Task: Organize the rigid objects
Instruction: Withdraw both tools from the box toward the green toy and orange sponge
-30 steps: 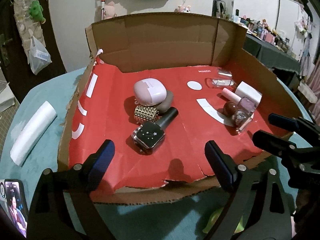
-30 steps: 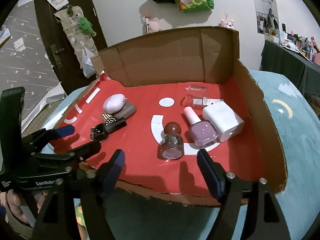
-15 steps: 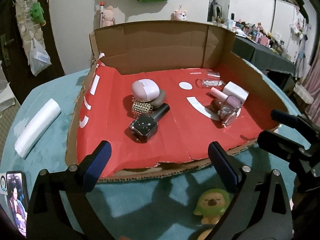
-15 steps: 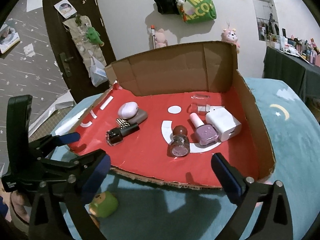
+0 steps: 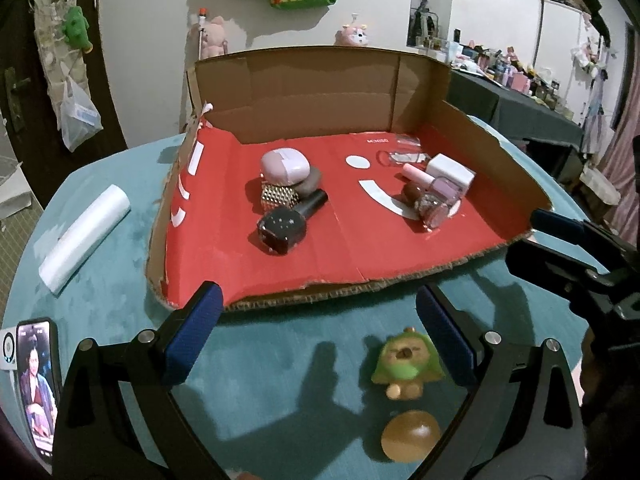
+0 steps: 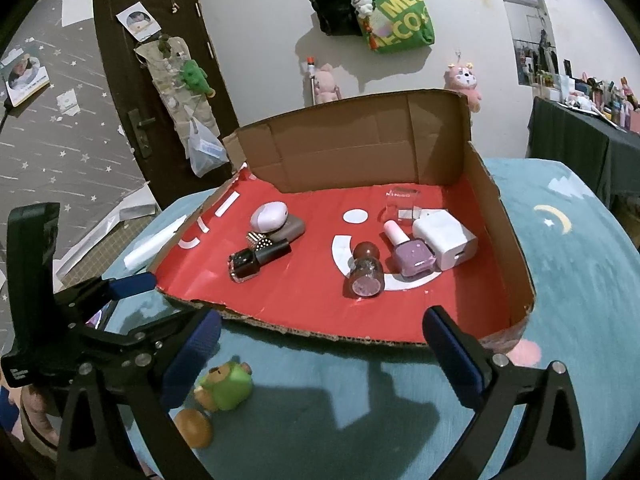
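Note:
A cardboard tray with a red floor (image 5: 352, 248) (image 6: 304, 292) holds a black nail polish bottle (image 5: 286, 224) (image 6: 250, 262), a pink case (image 5: 285, 166) (image 6: 269, 216) on a grey stone, a studded gold piece (image 5: 279, 197), a glitter bottle (image 5: 430, 208) (image 6: 365, 274), a purple polish bottle (image 6: 410, 256) and a white charger (image 5: 450, 170) (image 6: 446, 238). A green toy figure (image 5: 404, 364) (image 6: 226, 386) and a brown ball (image 5: 410, 434) (image 6: 194, 426) lie on the teal table in front of the tray. My left gripper (image 5: 316, 338) and right gripper (image 6: 320, 356) are both open and empty, before the tray's front edge.
A white roll (image 5: 86, 236) lies left of the tray. A phone (image 5: 36, 384) lies at the table's front left. The tray has tall cardboard walls at the back (image 5: 320, 92) and right (image 6: 504, 216). A dark table with clutter (image 5: 520, 96) stands at the far right.
Both grippers have pulled back from the tray and risen. The green toy and brown ball on the table in front have come into view.

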Demonstrator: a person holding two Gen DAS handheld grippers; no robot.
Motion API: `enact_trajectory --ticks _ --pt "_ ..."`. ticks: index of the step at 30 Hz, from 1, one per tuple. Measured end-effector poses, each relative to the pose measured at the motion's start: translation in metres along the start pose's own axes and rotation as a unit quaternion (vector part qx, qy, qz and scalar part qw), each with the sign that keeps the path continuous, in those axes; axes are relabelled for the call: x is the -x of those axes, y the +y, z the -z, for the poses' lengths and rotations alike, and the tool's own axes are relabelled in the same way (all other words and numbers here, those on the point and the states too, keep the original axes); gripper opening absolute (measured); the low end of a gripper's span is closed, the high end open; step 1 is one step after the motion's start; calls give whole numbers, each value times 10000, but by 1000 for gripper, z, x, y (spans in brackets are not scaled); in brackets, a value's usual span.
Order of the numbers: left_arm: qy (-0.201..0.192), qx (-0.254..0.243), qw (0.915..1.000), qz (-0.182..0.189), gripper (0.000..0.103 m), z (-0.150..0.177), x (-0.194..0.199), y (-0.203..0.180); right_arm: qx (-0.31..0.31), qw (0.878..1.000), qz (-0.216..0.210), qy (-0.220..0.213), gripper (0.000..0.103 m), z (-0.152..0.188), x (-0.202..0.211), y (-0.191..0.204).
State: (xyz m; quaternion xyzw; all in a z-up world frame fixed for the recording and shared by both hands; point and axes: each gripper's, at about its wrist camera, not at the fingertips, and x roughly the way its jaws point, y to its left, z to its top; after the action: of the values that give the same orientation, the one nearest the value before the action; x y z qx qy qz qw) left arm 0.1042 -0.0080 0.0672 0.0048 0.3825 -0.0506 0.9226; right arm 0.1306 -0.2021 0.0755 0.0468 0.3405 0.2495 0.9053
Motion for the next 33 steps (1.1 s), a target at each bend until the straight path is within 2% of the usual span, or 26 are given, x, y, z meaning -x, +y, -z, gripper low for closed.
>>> enact_trajectory --ticks 28,33 --pt "574 -227 9975 356 99 61 -1 -22 -165 9989 -73 429 103 34 -2 1" --pt "735 -27 9958 543 99 69 -6 -16 -150 9987 -82 475 103 37 -4 2"
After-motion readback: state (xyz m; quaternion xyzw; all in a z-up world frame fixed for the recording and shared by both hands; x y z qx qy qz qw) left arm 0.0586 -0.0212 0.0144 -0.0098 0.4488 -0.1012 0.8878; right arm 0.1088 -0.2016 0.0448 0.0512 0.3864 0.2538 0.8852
